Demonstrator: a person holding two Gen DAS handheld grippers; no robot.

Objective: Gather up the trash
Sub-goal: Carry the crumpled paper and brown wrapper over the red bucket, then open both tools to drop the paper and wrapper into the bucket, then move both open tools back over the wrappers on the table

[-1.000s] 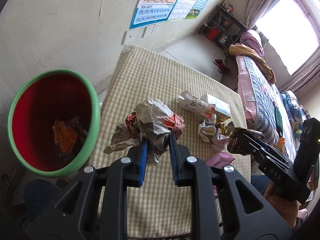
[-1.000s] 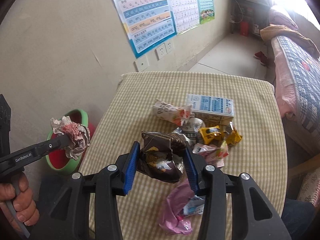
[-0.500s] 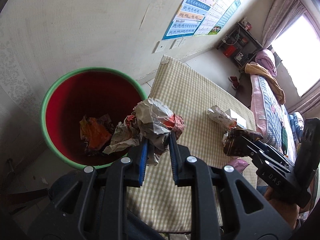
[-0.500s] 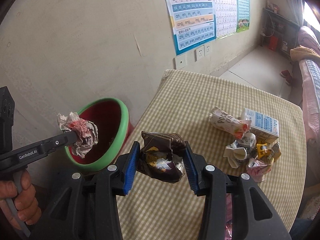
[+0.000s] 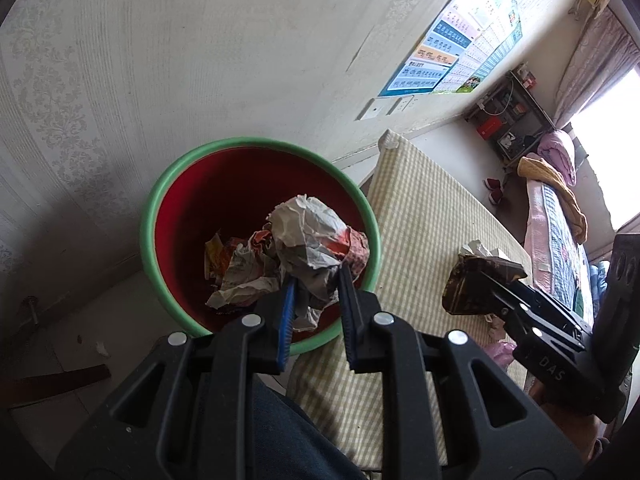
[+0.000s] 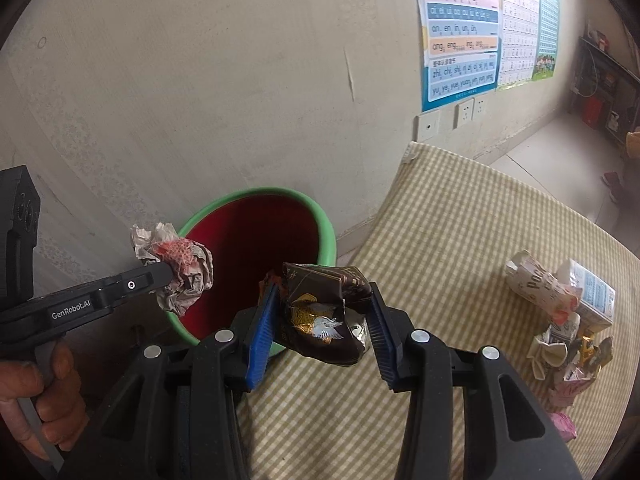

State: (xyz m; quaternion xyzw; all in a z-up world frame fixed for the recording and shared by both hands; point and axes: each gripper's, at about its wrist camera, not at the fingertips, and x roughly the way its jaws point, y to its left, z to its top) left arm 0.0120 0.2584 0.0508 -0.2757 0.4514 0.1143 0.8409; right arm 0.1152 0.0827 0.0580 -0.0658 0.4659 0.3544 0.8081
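My left gripper (image 5: 315,280) is shut on a crumpled grey and red paper wad (image 5: 308,236) and holds it above the mouth of the red bin with a green rim (image 5: 256,142). The wad (image 6: 176,264) and the bin (image 6: 324,220) also show in the right wrist view. My right gripper (image 6: 322,296) is shut on a dark brown foil wrapper (image 6: 320,316) over the table's left edge, beside the bin. The wrapper also shows in the left wrist view (image 5: 476,284). Some trash lies in the bin (image 5: 224,252).
A checked table (image 6: 460,240) stands right of the bin, with a pile of wrappers and a small carton (image 6: 568,320) at its right side. A wall with posters (image 6: 460,36) is behind. A bed (image 5: 556,220) lies beyond the table.
Both grippers have moved left from over the table toward the bin. The paper wad now hangs over the bin's mouth. The brown wrapper has reached the table's left edge.
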